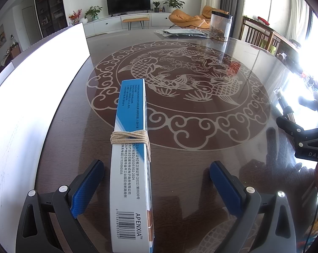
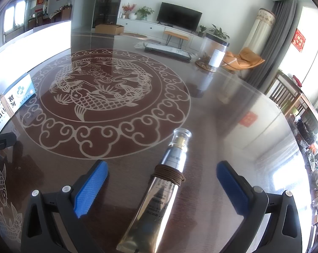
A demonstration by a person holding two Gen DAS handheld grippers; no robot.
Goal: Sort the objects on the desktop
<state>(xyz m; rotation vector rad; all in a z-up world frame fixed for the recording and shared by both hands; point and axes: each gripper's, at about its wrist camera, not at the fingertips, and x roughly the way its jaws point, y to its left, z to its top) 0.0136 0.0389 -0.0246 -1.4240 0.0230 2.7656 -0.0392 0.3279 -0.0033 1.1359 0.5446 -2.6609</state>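
Standing wide around a box (image 1: pixel 130 164) on edge and a tube (image 2: pixel 159 191), both grippers' fingers (image 1: pixel 87 187) (image 2: pixel 91 187) risk toppling or rolling them on the glossy bench (image 1: pixel 201 158).

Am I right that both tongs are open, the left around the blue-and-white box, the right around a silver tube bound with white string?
Not quite: in the right wrist view, the string wound round the silver tube is brown, not white. The rest holds: left tongs and right tongs are open, the blue-and-white box between the left's.
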